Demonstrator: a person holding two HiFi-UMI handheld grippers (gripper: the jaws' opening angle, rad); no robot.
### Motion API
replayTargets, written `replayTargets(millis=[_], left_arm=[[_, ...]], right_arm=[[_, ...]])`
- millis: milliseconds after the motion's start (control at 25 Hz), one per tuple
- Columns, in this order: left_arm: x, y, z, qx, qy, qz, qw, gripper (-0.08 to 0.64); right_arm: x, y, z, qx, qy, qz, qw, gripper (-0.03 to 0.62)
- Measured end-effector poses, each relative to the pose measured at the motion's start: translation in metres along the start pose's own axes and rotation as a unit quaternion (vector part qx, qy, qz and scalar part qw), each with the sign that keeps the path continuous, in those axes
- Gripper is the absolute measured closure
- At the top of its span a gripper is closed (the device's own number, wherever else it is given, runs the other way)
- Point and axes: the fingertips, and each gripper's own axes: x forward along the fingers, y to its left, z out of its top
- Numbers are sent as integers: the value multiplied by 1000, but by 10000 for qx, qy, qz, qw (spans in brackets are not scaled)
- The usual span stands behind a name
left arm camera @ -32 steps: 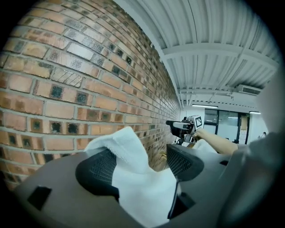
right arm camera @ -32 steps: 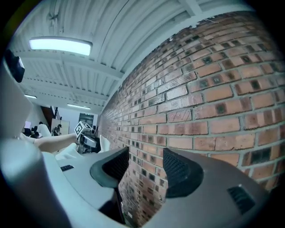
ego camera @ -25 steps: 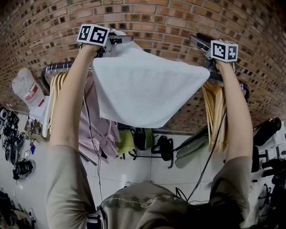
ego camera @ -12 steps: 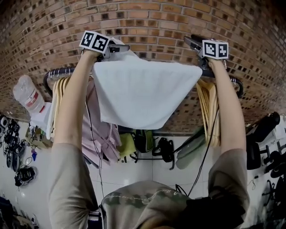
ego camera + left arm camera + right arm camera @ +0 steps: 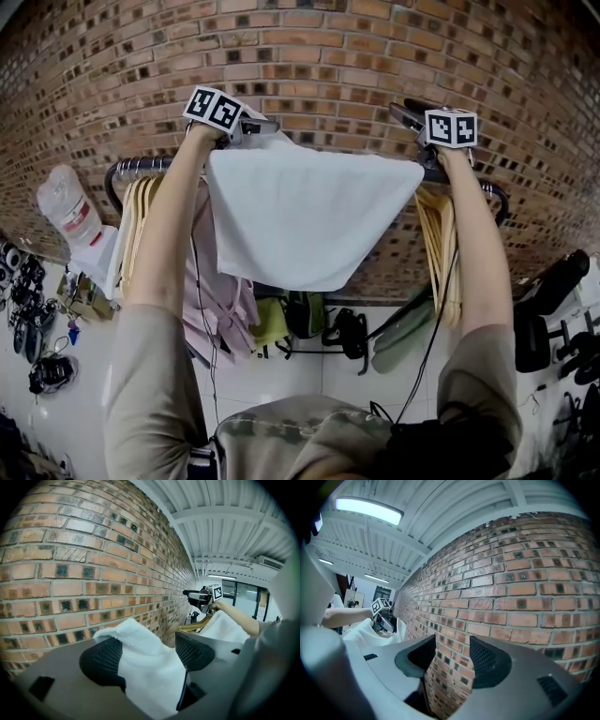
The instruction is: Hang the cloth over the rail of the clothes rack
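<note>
A: Head view?
B: White cloth (image 5: 309,220) is spread between left gripper (image 5: 267,122) and right gripper (image 5: 405,108). Its top edge runs along the rack rail (image 5: 141,167) and the rest hangs on the near side. Wooden hangers (image 5: 136,211) are on the rail, brick wall (image 5: 319,56) far behind.
A: Left gripper view?
B: Clenched on a cloth corner, fabric bunched between the pads (image 5: 105,660).
A: Right gripper view?
B: Released, jaws apart, only brick shows between them. Cloth is off to the left, clear of the jaws.

All three views share brick wall (image 5: 319,56) and cloth (image 5: 300,216).
</note>
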Motion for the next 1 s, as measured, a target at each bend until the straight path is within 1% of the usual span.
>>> replayTargets(millis=[80, 160, 200, 240, 320, 400, 440, 520, 560, 680, 760, 840, 1000], left_arm=[[0, 4, -1, -83, 27, 14, 10000, 209], [-1, 5, 3, -180, -76, -33, 9998, 208], [0, 6, 5, -215, -139, -58, 9997, 163], [1, 5, 6, -226, -172, -69, 9996, 144], [3, 5, 4, -191, -139, -40, 9997, 143], [3, 8, 2, -152, -70, 95, 9998, 143], [3, 12, 0, -102, -9, 228, 9997, 143], [2, 21, -3, 77, 188, 504, 9985, 143], [2, 24, -3, 119, 227, 555, 9981, 143], [0, 22, 3, -5, 2, 475, 9989, 143], [1, 20, 3, 13, -28, 424, 9991, 143], [3, 16, 4, 68, -2, 368, 9993, 143], [3, 12, 5, 118, -28, 297, 9995, 143]], right_arm=[[1, 1, 3, 36, -56, 25, 10000, 367], [3, 1, 5, 64, -112, 74, 9999, 367], [4, 1, 6, 65, -130, 93, 9999, 367], [4, 1, 6, 65, -142, 103, 9998, 367], [4, -1, 6, 77, -161, 109, 9998, 368], [2, -2, 6, 90, -188, 98, 9997, 367], [1, -3, 7, 92, -217, 85, 9997, 368], [0, -6, 12, 119, -315, 46, 9994, 367], [0, -7, 15, 143, -369, 30, 9992, 367], [0, -6, 20, 166, -490, 107, 9986, 367], [1, -4, 21, 151, -575, 255, 9979, 367], [-2, -3, 29, 111, -770, 295, 9965, 368], [-13, -7, 47, 135, -1261, 221, 9917, 368]])
